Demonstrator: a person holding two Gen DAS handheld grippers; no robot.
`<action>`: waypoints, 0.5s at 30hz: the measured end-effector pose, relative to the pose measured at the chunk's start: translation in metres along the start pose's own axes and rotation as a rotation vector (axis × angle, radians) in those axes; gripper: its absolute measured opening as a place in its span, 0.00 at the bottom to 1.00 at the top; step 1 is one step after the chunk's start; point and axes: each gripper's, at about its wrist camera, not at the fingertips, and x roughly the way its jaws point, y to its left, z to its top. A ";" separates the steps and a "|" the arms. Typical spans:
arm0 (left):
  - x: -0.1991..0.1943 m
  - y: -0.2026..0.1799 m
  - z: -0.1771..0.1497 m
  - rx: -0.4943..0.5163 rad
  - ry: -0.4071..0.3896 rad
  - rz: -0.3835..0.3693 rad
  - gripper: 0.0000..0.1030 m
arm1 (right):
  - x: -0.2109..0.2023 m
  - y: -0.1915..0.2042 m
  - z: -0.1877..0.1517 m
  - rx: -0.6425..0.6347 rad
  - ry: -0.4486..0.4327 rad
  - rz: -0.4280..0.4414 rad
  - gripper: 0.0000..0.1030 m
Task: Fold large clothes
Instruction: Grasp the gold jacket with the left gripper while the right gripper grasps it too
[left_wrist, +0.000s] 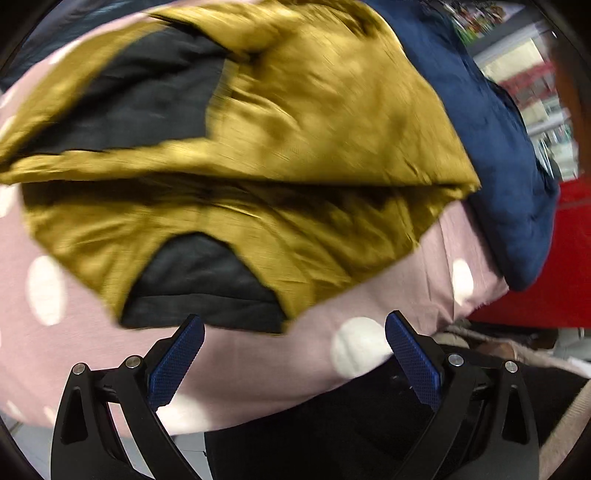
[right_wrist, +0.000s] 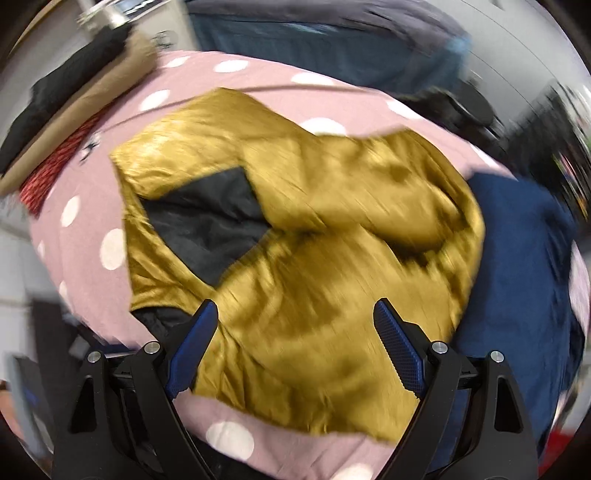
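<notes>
- Left wrist view: my left gripper (left_wrist: 293, 328) hung with its jaws spread wide and nothing between them, tilted steeply down over the pink bedcover with white polka dots (left_wrist: 92, 343). The mustard-yellow satin jacket with dark grey lining (left_wrist: 295, 122) lay crumpled on that cover just beyond my fingertips (left_wrist: 192, 332), its grey lining showing at the near edge. I judged the gripper sat there to reach that near edge for the next fold.
- In this view the jacket's long axis ran roughly left to right, with a fold line across its middle. A dark blue padded garment (left_wrist: 509, 184) lay against its right end.
- Right wrist view: my right gripper (right_wrist: 295, 317) was likewise wide open and empty, hovering directly over the jacket's near half, probably so both tools could take one edge together.
- Here the jacket stretched from upper left to lower right; the motion blur kept me from telling collar from hem. The blue garment touched its right side.
</notes>
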 end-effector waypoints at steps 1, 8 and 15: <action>0.010 -0.008 0.000 0.018 0.009 0.005 0.93 | 0.005 0.009 0.013 -0.050 0.003 0.034 0.83; 0.062 -0.040 0.013 0.038 0.046 0.071 0.92 | 0.022 0.112 0.083 -0.416 0.075 0.326 0.83; 0.094 -0.064 0.004 0.163 0.087 0.252 0.67 | 0.131 0.259 0.037 -0.795 0.381 0.107 0.83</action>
